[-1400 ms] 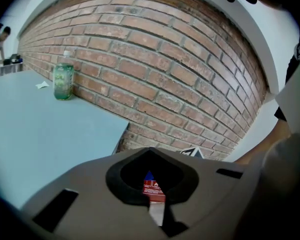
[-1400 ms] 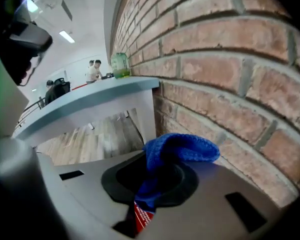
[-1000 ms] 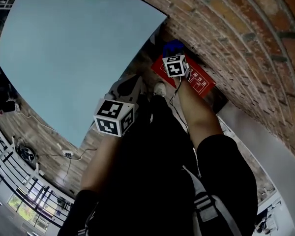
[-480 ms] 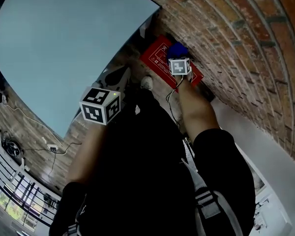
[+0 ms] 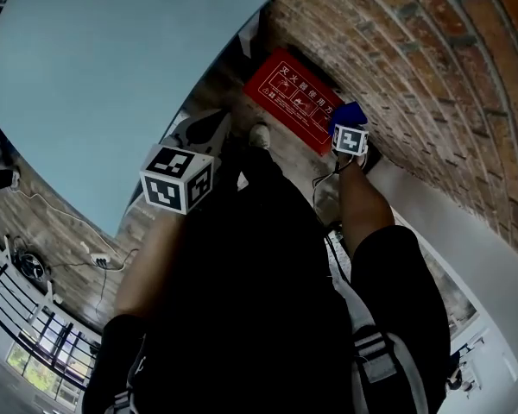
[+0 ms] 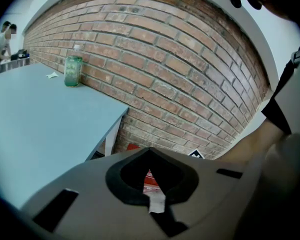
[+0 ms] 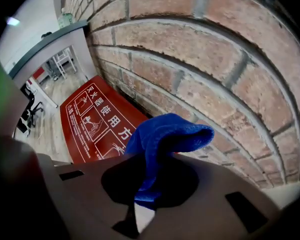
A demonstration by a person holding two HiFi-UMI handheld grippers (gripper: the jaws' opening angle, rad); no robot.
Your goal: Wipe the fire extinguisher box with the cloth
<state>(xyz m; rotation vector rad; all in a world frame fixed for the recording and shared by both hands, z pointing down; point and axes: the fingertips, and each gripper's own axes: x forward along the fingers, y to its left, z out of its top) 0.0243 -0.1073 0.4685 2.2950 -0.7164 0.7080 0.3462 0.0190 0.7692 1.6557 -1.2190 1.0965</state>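
Pinching the blue cloth (image 7: 165, 134) in jaws closed tight on its lower fold, the right gripper (image 7: 149, 159) holds it low, and the free end flops over to the right. Just beyond it lies the fire extinguisher box (image 7: 92, 121), flat on the wooden floor at the foot of the brick wall (image 7: 200, 44). Its red lid, printed with white diagrams and characters, is down, so what is inside cannot be seen. The cloth hangs over the end of the lid nearest this gripper; whether it touches the lid cannot be told.

The left gripper (image 6: 149, 156) is held higher and further back, with its jaws together and nothing between them. A sliver of the red box shows through the gap under its tips. Beyond it the light blue table (image 6: 35, 114) runs up to the wall. At the table's far end stands a green bottle (image 6: 73, 70) with a pale cap, its contents unclear.

Only the left gripper view shows that bottle. Only the right gripper view shows the lid's diagrams close up. Only the head view takes in both grippers at once, with the box beside the table's corner and a white shoe (image 5: 259, 134) just in front of it.
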